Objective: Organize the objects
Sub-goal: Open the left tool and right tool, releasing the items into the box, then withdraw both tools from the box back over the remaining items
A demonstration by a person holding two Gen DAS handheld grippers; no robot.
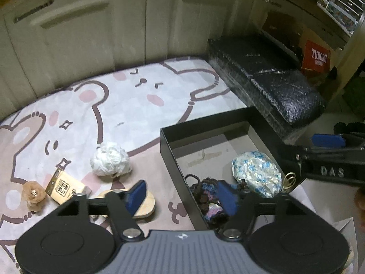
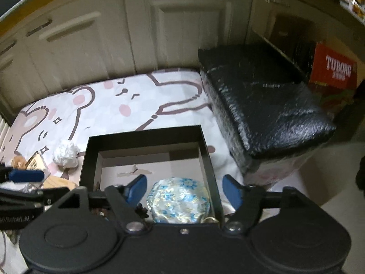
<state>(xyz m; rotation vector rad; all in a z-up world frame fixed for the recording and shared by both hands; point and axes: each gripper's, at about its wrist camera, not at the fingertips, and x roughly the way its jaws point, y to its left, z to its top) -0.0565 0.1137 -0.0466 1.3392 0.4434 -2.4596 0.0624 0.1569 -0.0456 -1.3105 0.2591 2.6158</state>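
Both hand-held grippers have their blue pads wide apart with nothing between them. Left gripper [image 1: 180,196] hangs over the near edge of the open black cardboard box [image 1: 173,134], and right gripper [image 2: 184,188] hangs right above it. Inside the box lie a shiny round blue-and-white cloth cap [image 2: 179,199] and a dark knitted bundle [image 1: 206,198]. Outside it, on the pink cartoon bear sheet [image 1: 136,105], wait a fluffy white yarn ball [image 1: 110,158], a small tan paper packet [image 1: 65,188], a beige fabric flower [image 1: 33,193] and a flat wooden oval piece [image 1: 146,202]. I think the yarn ball is light and squashy, so pinch it across the middle. The flower looks delicate, so squeeze it gently.
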